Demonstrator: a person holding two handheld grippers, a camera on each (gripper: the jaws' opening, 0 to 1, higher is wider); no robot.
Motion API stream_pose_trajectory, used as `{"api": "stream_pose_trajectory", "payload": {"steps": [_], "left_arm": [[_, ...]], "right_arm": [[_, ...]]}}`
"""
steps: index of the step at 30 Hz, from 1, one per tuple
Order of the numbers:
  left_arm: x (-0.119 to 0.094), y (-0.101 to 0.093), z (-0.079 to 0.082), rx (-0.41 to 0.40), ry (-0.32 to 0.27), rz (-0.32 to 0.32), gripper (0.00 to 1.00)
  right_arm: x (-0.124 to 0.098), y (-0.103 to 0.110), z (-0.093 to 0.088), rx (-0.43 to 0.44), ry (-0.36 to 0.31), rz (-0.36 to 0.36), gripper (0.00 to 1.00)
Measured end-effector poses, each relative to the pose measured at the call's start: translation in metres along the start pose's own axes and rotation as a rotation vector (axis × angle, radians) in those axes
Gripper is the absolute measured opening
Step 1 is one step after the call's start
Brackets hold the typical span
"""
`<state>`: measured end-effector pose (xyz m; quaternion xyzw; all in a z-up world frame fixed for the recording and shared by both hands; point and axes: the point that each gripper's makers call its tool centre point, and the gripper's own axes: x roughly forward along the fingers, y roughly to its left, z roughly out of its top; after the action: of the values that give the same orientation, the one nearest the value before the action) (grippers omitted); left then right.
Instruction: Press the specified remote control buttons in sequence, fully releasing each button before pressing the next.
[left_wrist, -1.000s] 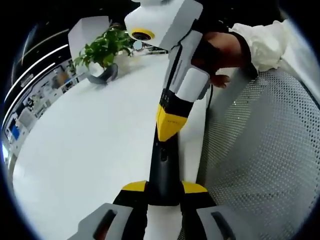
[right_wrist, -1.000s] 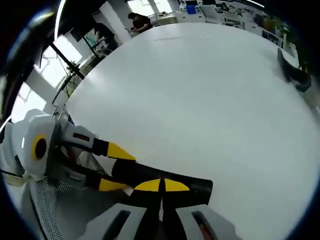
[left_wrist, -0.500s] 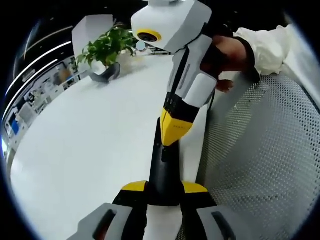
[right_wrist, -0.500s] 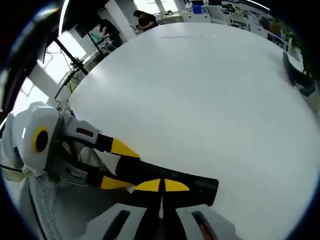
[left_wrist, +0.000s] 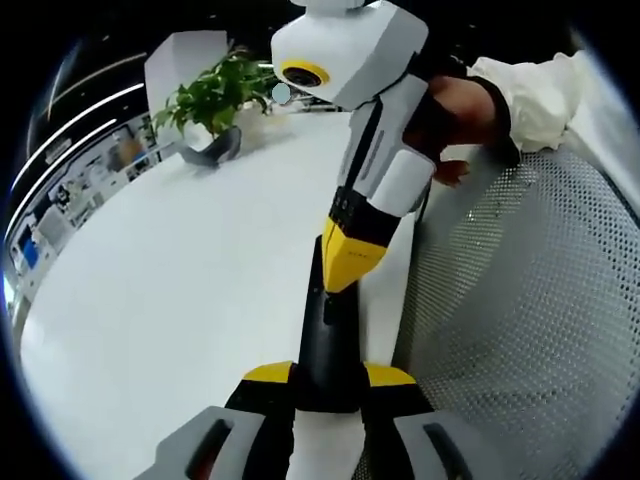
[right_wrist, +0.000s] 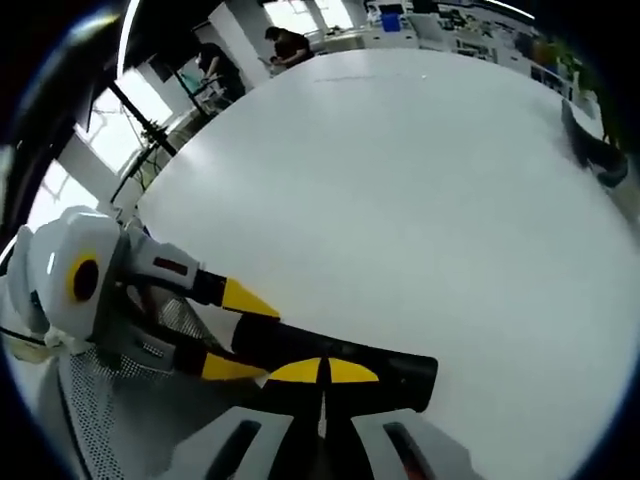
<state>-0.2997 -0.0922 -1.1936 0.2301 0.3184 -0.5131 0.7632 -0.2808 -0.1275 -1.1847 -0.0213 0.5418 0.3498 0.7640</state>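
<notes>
Remote (left_wrist: 327, 335) lies clamped between left gripper (left_wrist: 328, 378) jaws.

We note right gripper (left_wrist: 345, 275) tip now further down remote (left_wrist: 328, 340) than one second ago, close-set jaws on remote's upper face. In right gripper view, left gripper (right_wrist: 235, 330) sits slightly higher. Little change in last half second.

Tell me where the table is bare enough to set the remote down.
The white table lies bare from the black remote control out to the green potted plant and dark curved object. The right gripper view shows that same wide bare surface. It is crowded at the table edge, where both tools meet on the remote beside the white mesh chair.
</notes>
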Motion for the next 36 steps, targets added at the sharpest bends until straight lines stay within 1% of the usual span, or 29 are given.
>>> {"api": "stream_pose_trajectory", "payload": {"steps": [7, 11, 15, 25, 30, 36], "left_arm": [[0.0, 0.0, 0.0, -0.001, -0.001, -0.001, 0.24], [0.0, 0.0, 0.0, -0.001, -0.001, -0.001, 0.24], [0.0, 0.0, 0.0, -0.004, -0.002, -0.002, 0.24], [0.0, 0.0, 0.0, -0.013, -0.005, -0.004, 0.24], [0.0, 0.0, 0.0, -0.013, -0.006, -0.004, 0.24], [0.0, 0.0, 0.0, 0.004, -0.009, -0.003, 0.24]], "right_arm": [[-0.002, 0.002, -0.002, 0.045, 0.024, 0.024, 0.0], [-0.005, 0.001, 0.0, 0.069, 0.015, 0.032, 0.0], [-0.005, 0.003, -0.004, 0.102, 0.05, 0.053, 0.0], [-0.005, 0.005, -0.008, 0.102, 0.074, 0.055, 0.0], [-0.003, 0.003, -0.013, 0.074, 0.098, 0.031, 0.0], [-0.002, 0.003, -0.014, 0.052, 0.097, 0.029, 0.0]]}}
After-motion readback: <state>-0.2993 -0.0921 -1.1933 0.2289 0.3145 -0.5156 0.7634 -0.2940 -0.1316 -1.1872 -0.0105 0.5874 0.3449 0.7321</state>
